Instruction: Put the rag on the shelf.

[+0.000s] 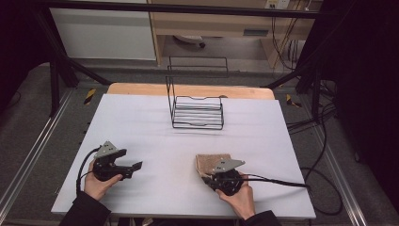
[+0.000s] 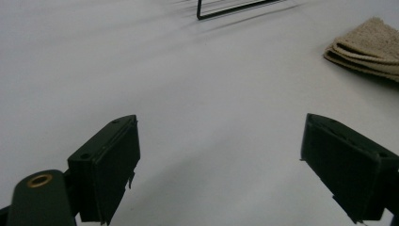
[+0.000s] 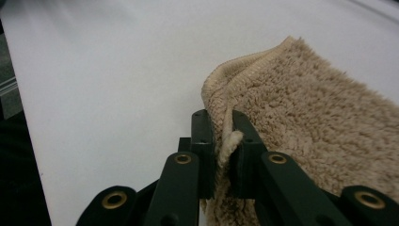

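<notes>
We have the right tool [image 3: 220,136] clamped on the folded beige towel [image 3: 306,122] at the near right of the white surface [image 1: 155,122]. Our left tool [image 2: 221,165] waits with jaws apart. Carrying it to the far wire rack [image 1: 197,112] likely remains.

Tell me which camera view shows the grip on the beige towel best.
The right gripper view: the right gripper has its jaws pinched on the beige towel's hemmed edge, close up. The high view shows the towel partly behind that gripper. The left gripper view shows its folded layers far off, not the grip.
</notes>
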The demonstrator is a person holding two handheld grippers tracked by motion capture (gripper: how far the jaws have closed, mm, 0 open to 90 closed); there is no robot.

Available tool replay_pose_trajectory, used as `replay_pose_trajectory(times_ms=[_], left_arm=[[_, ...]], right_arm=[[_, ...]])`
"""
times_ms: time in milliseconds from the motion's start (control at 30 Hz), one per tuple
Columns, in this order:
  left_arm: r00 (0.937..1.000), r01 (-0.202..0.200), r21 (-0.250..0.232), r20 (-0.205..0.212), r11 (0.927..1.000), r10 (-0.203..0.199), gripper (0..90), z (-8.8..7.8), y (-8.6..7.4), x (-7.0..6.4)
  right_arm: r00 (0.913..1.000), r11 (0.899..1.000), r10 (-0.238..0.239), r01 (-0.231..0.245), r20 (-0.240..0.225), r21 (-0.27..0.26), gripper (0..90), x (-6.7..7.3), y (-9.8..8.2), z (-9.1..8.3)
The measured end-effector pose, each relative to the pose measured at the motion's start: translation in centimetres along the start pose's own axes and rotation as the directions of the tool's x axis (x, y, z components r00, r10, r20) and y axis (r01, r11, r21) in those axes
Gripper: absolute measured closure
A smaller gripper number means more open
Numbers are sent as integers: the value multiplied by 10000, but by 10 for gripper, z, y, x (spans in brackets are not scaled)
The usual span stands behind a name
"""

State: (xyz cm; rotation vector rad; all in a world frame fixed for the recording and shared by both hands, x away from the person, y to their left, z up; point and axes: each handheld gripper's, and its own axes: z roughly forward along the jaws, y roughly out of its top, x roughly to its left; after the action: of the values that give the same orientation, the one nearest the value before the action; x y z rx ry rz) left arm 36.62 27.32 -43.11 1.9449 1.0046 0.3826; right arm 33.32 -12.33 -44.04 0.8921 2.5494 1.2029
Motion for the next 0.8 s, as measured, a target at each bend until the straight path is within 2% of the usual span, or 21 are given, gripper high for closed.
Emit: replay_pose_trajectory(times_ms=[33,100,133,167,233,267,367,400,433,467,533,567,633,700,800], left_arm=[[10000,-6,7,-20,10000,6,119,0,1,-1],[10000,11,16,-34,10000,-10,109,1,1,-3],[10000,-42,57,-44,10000,42,109,1,2,-3],[10000,-37,63,-39,10000,37,102,2,2,-4],[10000,-20,43,-66,10000,21,99,3,3,-6],[9999,-86,88,-58,9999,86,90,3,4,-7],[9997,-237,151,-1,9996,238,80,6,9,-13],[9997,-237,151,-1,9996,238,76,6,9,-13],[9997,-233,152,48,9996,232,72,7,10,-16],[9997,-248,180,96,9995,246,72,9,12,-18],[9995,-271,257,150,9993,267,58,13,16,-23],[9994,-291,296,189,9991,286,52,15,18,-26],[9991,-351,372,267,9987,341,46,21,22,-31],[9984,-443,459,372,9980,426,44,27,27,-38],[9967,-625,496,552,9968,598,34,36,36,-48]], right_arm=[[10000,10000,0,0,0,0,801,0,0,0],[9998,10000,26,-28,-218,-92,706,-1,1,0],[9998,10000,26,-28,-218,-92,706,-1,1,0],[9996,9994,101,-109,-247,-335,603,-3,2,-5],[9997,9987,163,-172,-197,-475,574,-5,3,-8],[9987,9961,461,-476,-217,-742,509,-12,2,-15],[9965,9920,818,-797,169,-977,419,-27,-1,-26],[9965,9920,818,-797,169,-977,419,-27,-1,-26],[9941,9898,1015,-970,388,-1045,369,-38,-5,-32],[9941,9898,1015,-970,388,-1045,369,-38,-5,-32],[9901,9874,1261,-1192,622,-1044,296,-48,-10,-37],[9865,9849,1474,-1399,710,-1019,232,-57,-14,-41],[9821,9817,1694,-1608,821,-1023,195,-66,-19,-44],[9808,9815,1742,-1658,872,-959,175,-69,-21,-46],[9767,9815,1786,-1684,1186,-915,115,-81,-28,-51]])
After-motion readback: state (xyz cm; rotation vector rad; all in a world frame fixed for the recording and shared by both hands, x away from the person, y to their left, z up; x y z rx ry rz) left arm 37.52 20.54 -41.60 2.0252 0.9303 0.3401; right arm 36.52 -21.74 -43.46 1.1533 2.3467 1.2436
